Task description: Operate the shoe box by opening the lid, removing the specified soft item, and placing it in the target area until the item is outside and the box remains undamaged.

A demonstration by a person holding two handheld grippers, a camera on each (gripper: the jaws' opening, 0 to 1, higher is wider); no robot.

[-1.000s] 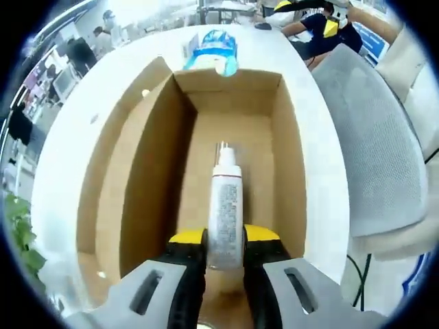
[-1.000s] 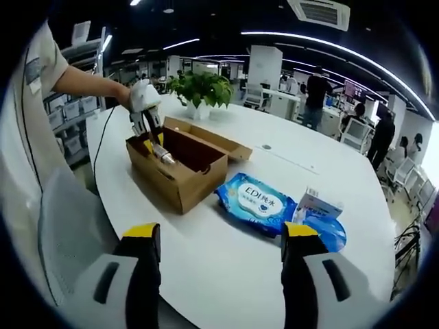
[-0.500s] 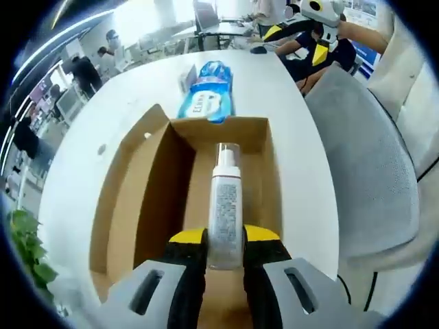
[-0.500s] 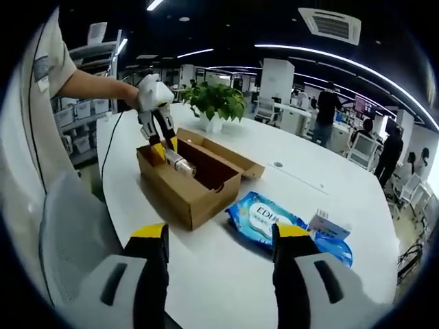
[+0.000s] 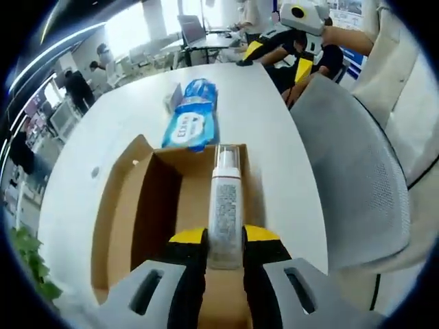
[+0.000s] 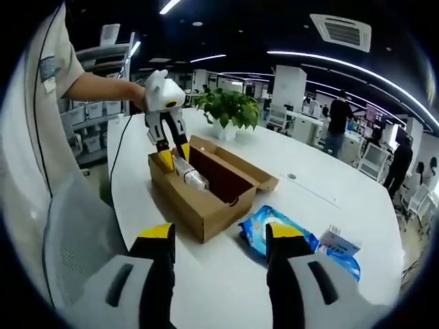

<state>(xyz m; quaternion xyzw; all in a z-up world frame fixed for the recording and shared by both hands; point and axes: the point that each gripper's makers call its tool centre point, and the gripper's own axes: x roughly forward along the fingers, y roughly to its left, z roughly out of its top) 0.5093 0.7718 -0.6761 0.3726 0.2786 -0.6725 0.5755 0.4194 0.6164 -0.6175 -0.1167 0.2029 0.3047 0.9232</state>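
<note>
My left gripper (image 5: 224, 238) is shut on a white pump bottle (image 5: 225, 205) with grey print, held lifted above the open brown shoe box (image 5: 137, 212). In the right gripper view the same left gripper (image 6: 171, 156) holds the bottle (image 6: 190, 175) over the near end of the box (image 6: 206, 205), whose lid (image 6: 236, 159) is folded back flat. My right gripper (image 6: 216, 236) is open, low over the white table (image 6: 226, 288), apart from the box.
A blue wet-wipes pack (image 5: 190, 123) (image 6: 271, 229) and a small white carton (image 6: 338, 241) lie on the table beyond the box. A grey mesh chair (image 5: 357, 178) stands beside the table. A potted plant (image 6: 230, 110) sits at the far edge. People stand in the background.
The left gripper has risen with the bottle, out of the box interior. The right gripper view has shifted slightly closer and left.
</note>
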